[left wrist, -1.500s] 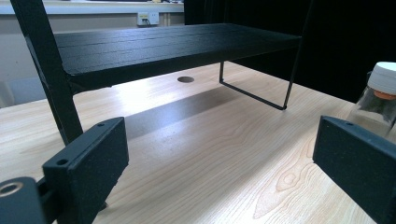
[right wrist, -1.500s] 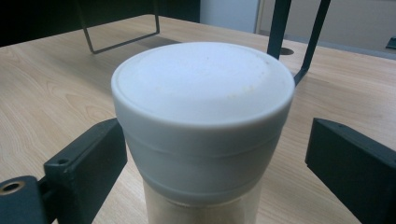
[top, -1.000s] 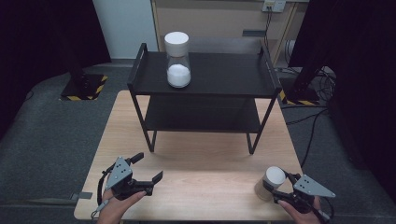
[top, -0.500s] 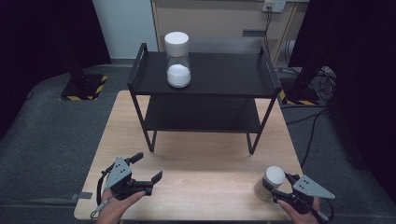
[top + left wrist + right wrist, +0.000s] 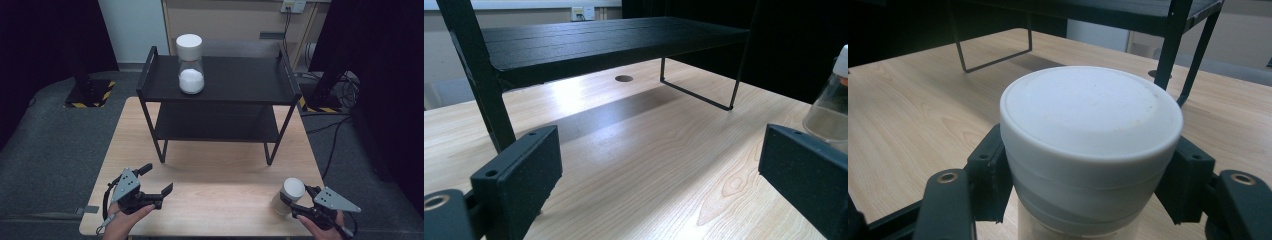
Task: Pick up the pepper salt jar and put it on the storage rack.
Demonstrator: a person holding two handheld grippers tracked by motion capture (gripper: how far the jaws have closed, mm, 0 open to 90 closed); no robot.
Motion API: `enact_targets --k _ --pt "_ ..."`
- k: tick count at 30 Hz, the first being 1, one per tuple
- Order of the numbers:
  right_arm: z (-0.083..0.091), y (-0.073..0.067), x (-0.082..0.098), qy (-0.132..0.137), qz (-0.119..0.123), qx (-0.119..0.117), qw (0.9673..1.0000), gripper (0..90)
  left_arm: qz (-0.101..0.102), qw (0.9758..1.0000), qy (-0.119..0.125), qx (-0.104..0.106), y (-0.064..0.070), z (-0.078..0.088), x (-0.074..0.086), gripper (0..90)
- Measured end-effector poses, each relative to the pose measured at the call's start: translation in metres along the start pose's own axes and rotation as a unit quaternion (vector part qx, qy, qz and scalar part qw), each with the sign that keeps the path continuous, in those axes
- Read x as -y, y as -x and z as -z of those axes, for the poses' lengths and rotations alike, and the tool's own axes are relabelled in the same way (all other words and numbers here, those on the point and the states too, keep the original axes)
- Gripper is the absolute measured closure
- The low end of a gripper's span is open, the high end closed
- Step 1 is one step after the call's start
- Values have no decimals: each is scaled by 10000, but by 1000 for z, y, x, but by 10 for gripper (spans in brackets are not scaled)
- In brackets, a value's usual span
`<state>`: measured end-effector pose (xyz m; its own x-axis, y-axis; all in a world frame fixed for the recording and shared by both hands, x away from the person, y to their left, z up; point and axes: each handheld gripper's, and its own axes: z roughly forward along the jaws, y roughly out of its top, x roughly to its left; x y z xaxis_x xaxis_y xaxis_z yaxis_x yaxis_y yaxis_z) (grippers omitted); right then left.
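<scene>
The jar stands at the table's near right corner, gripped just under its white lid by the right gripper. Glass is presumed: rigid, smooth, breakable, probably light. The left gripper is held wide open, empty.

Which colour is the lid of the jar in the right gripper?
White; the lid shows best in the right gripper view.
</scene>
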<state>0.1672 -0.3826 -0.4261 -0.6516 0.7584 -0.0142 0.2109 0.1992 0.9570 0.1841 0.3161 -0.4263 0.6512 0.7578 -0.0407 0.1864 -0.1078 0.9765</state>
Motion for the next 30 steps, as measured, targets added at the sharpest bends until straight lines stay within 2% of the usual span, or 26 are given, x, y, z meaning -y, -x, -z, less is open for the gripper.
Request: enact_targets --k 4,8,11,13,19,30 --pt "5 1 -5 106 -180 -20 9998 347 0 10000 -42 -6 0 -1 1 28" --pt "9 2 -15 100 -174 -66 9998 347 57 10000 -46 4 -1 -1 4 28" --pt "11 3 -22 118 -177 -127 9997 347 184 9998 18 67 -4 -1 7 28" --pt "13 0 -29 85 -47 -97 9999 347 147 9999 -3 53 -4 -1 6 28" --pt "14 2 -47 68 56 -206 9997 347 71 9999 -55 68 -3 -3 4 28" --pt "10 12 -86 139 -62 -575 9982 347 24 9999 -143 69 -2 -5 5 27"
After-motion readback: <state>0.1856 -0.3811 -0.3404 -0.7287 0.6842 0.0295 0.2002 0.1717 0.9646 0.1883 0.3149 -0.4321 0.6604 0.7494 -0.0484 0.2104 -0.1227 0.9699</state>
